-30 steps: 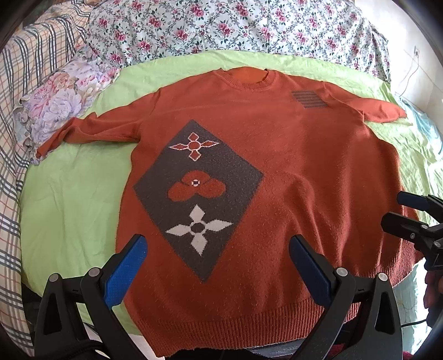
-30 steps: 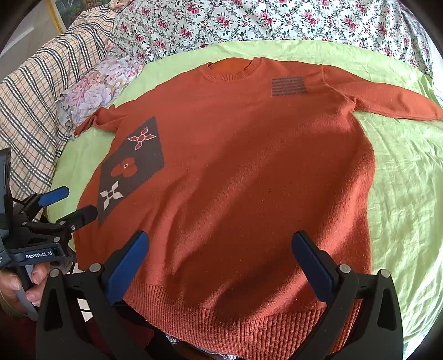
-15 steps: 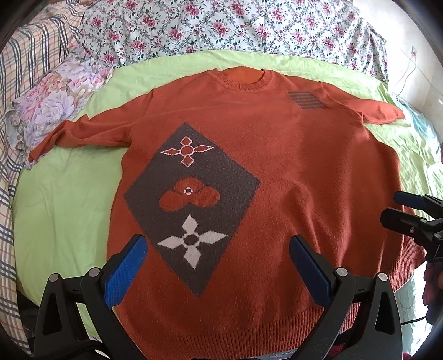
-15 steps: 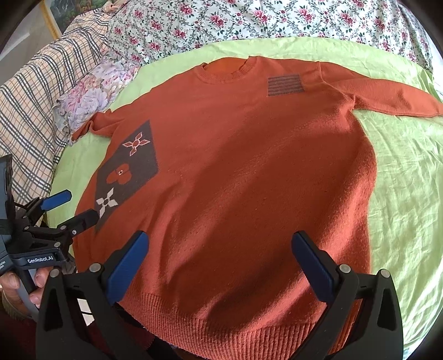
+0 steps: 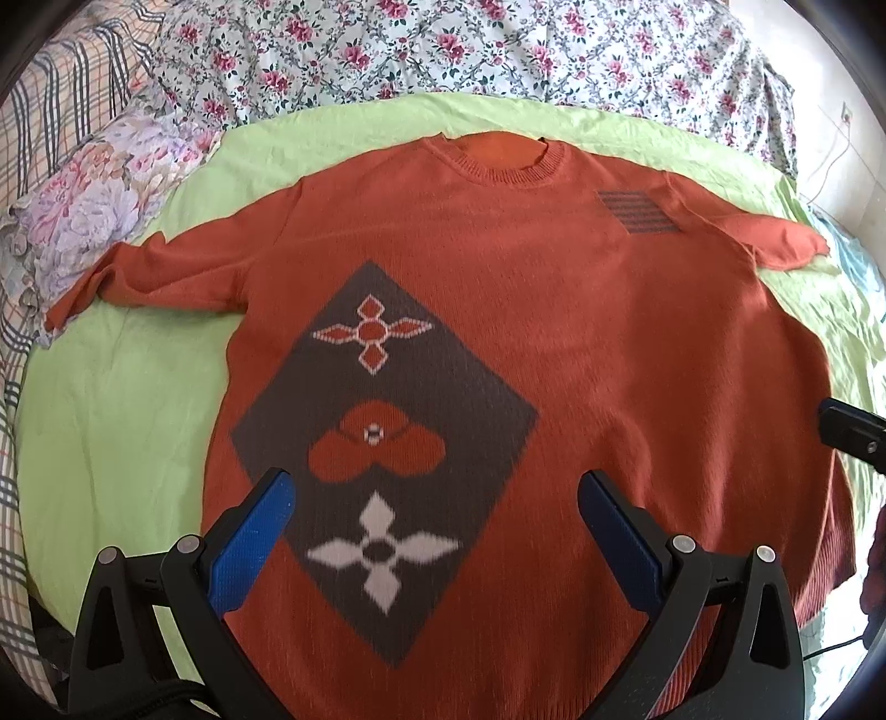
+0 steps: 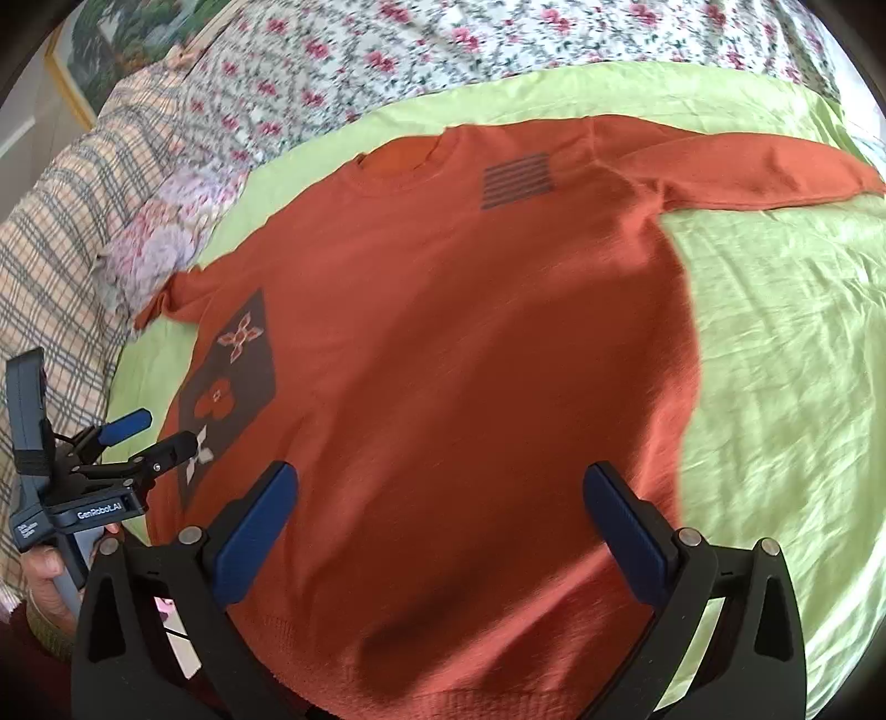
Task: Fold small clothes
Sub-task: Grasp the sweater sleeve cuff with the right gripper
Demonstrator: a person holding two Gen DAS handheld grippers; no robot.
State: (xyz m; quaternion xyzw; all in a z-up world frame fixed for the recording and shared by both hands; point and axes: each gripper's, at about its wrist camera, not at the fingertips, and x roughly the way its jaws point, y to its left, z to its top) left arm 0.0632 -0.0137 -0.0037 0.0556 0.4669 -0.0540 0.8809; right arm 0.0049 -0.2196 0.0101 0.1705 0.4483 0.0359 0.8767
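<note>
1. Bedding fills both views: a green sheet (image 5: 111, 421) covers the bed, with a floral quilt (image 5: 443, 50) at the far side and a plaid blanket (image 6: 61, 232) to the left.
2. An orange sweater (image 5: 581, 343) lies flat, front up, on the green sheet, collar toward the floral quilt and both sleeves spread outward.
3. Its front carries a dark diamond patch (image 5: 387, 443) with flower motifs and a small striped patch (image 5: 637, 210) near one shoulder.
4. The left hand-held gripper (image 5: 437, 531) hovers over the lower part of the sweater, its blue-padded fingers (image 5: 249, 543) spread wide to either side of the diamond patch.
5. Nothing sits between those fingers; whether their tips touch the knit cannot be told.
6. The right hand-held gripper (image 6: 443, 526) is likewise released, fingers wide apart above the sweater near the hem, grasping nothing.
7. In the right wrist view the left hand-held gripper appears at the left edge, held by a hand (image 6: 44, 570), its tips over the sweater's left side beside the diamond patch.
8. In the left wrist view only a dark tip of the right hand-held gripper shows at the right edge, by the sweater's side seam.
</note>
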